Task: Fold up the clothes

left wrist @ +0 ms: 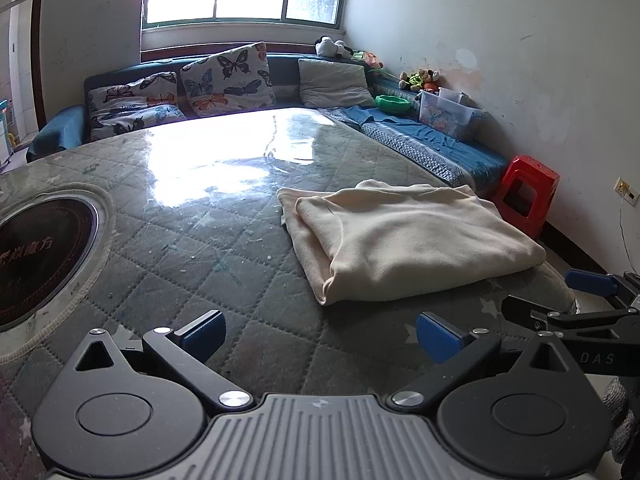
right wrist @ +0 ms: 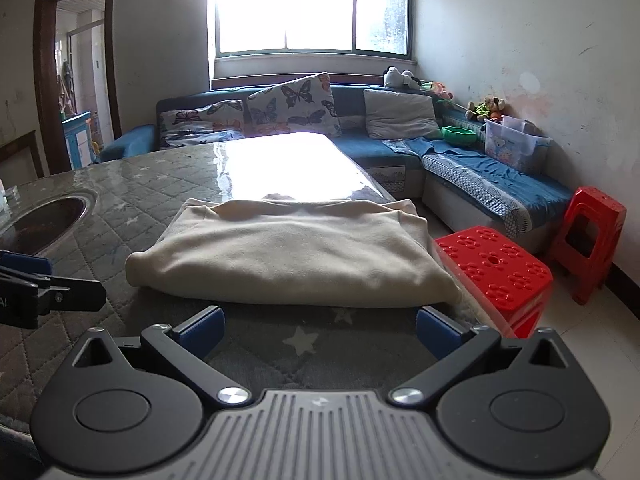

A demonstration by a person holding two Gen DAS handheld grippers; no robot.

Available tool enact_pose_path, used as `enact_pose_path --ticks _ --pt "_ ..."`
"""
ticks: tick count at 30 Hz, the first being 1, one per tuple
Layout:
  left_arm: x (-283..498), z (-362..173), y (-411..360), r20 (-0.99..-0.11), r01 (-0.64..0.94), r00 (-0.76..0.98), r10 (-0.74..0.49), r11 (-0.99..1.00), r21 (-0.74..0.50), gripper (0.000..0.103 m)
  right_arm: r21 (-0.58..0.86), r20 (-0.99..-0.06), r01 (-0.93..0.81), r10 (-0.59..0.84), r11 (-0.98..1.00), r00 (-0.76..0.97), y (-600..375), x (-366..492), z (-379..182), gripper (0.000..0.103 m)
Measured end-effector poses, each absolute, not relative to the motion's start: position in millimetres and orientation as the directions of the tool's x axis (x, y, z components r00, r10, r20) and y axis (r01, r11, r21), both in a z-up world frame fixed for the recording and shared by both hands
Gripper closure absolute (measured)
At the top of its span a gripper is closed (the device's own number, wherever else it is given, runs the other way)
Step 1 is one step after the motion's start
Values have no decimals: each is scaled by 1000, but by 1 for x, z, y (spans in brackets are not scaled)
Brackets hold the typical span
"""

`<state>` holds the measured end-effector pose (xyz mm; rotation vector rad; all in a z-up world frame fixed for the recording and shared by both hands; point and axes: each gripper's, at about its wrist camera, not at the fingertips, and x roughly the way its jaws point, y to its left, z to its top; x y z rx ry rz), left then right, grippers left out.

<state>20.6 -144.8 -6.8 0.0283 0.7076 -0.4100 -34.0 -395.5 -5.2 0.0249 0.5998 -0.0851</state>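
Observation:
A cream garment (left wrist: 404, 240) lies folded in a thick rectangle on the quilted table (left wrist: 200, 240), near its right edge. It also shows in the right wrist view (right wrist: 292, 252), straight ahead. My left gripper (left wrist: 320, 338) is open and empty, above the table, a little short and left of the garment. My right gripper (right wrist: 320, 332) is open and empty, just short of the garment's near fold. The right gripper's arm shows at the right edge of the left wrist view (left wrist: 580, 312). The left gripper's finger shows at the left edge of the right wrist view (right wrist: 40, 284).
A round cooktop inset (left wrist: 36, 256) sits in the table at the left. Red plastic stools (right wrist: 496, 276) stand by the table's right side. A blue corner sofa (right wrist: 480, 176) with butterfly pillows, toys and a clear box runs along the far walls.

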Motion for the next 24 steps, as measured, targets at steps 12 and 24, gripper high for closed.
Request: enact_pose_path --ticks 12,24 --pt "9 -9 -151 -636 394 677 -370 912 -111 0 7 -561 107 -85 994 823 -394 -40 -8 0" --pt "3 -11 -154 -635 405 674 -377 908 -109 0 25 -570 112 -78 993 818 -391 -45 -13 0"
